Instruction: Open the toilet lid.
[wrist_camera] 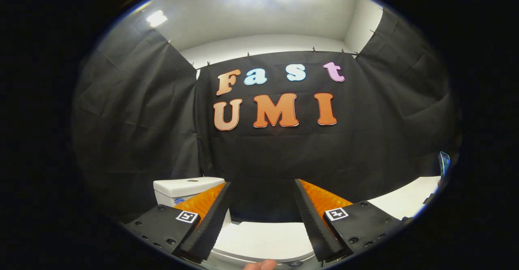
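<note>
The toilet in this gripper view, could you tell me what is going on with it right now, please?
A person is holding a handheld gripper over a white toilet, and a fingertip shows at the near edge. The jaws are open and hold nothing. The toilet lid lies closed and flat below and between them, not yet touched. The toilet tank stands beyond the left finger, against the black cloth wall. A white counter sits off to the right. The lid has yet to be lifted.

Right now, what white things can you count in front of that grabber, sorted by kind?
Toilet tank: 1
Toilet lid, lying down between the open gripper fingers: 1
White counter off to the right: 1
Total: 3
</note>
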Motion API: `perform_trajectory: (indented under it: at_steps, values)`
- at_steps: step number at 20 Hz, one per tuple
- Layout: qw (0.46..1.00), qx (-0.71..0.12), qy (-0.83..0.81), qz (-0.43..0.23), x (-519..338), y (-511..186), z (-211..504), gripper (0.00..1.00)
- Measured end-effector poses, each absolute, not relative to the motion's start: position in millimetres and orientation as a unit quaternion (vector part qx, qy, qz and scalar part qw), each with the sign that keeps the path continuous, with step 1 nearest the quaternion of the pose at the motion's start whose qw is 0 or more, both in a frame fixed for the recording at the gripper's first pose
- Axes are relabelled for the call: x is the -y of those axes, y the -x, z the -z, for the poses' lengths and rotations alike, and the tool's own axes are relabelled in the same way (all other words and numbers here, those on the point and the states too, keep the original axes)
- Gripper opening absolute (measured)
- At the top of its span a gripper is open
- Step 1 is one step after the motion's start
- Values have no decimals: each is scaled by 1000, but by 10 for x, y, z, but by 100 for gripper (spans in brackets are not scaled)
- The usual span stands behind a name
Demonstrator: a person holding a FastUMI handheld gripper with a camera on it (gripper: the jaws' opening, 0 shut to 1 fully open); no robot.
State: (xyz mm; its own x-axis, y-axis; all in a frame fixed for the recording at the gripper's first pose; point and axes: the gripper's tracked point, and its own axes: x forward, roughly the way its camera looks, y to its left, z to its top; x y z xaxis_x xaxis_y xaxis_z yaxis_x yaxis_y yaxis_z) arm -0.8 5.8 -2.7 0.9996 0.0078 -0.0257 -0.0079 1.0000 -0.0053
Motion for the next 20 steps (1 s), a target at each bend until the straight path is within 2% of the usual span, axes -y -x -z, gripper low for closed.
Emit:
perform_trajectory:
  at_steps: [20]
  values:
    - [1000,-15,-4,-7,-82,8,60,98]
